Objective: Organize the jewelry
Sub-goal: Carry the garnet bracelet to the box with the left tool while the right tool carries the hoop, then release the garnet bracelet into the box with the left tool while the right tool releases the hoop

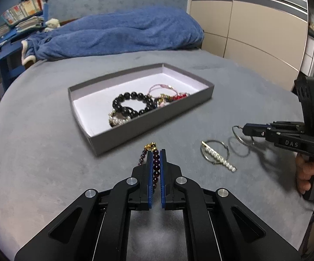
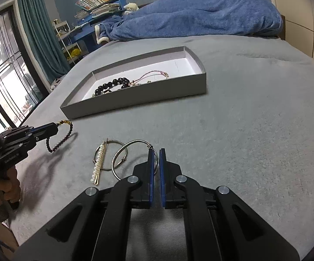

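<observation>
My left gripper is shut on a dark red bead bracelet with gold beads, held just above the grey bed near the box's front edge; it also shows in the right wrist view. My right gripper is shut on a silver bangle, lifted off the bed; the left wrist view shows it too. A grey shallow box holds a black bead bracelet, a pink cord bracelet and other pieces. A pearl hair clip and a thin silver ring lie on the bed.
A blue blanket lies heaped behind the box. A blue shelf with books stands far left, and a beige wardrobe far right. A window with a teal curtain is at the left in the right wrist view.
</observation>
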The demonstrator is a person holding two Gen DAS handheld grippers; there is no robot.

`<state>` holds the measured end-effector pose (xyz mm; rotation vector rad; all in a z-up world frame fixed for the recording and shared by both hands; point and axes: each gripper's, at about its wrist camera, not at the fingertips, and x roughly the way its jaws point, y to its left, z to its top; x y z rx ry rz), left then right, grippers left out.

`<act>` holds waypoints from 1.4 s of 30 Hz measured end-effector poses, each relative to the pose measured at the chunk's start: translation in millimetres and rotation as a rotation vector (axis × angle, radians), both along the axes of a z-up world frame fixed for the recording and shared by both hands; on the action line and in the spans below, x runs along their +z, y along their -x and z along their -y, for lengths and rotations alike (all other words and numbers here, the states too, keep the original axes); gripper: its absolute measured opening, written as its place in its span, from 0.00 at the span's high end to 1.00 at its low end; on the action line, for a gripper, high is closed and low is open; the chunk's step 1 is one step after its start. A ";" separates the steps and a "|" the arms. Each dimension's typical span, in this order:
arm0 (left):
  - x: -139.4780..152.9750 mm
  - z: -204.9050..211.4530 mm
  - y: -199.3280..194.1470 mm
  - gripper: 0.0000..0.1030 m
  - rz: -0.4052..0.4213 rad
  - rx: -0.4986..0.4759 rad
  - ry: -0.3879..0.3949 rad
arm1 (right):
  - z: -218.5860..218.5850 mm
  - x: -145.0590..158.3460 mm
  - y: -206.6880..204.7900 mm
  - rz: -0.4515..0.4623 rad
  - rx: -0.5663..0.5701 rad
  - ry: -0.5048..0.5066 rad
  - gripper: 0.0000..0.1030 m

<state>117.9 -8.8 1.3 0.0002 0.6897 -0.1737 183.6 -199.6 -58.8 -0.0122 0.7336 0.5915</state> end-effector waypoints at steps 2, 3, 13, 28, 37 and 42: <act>5.6 -0.8 0.2 0.94 0.014 0.001 0.006 | 0.1 4.8 0.2 0.011 0.003 -0.008 0.96; 7.9 -1.0 0.3 0.94 0.019 0.001 0.007 | 0.8 7.2 0.1 0.014 0.002 -0.014 0.96; 37.6 -1.7 -8.5 0.94 0.083 0.000 0.026 | 13.2 37.1 -9.1 0.045 -0.002 -0.093 0.96; 61.2 -27.9 -61.5 0.94 0.155 0.111 0.140 | -11.8 54.8 -39.1 0.054 0.038 -0.058 0.96; 31.0 -26.8 -106.5 0.94 0.095 0.131 0.140 | -39.7 63.9 -55.8 0.071 0.084 -0.032 0.96; 4.7 -34.8 -121.3 0.94 0.021 0.175 0.124 | -56.3 65.6 -69.9 0.073 0.100 -0.022 0.96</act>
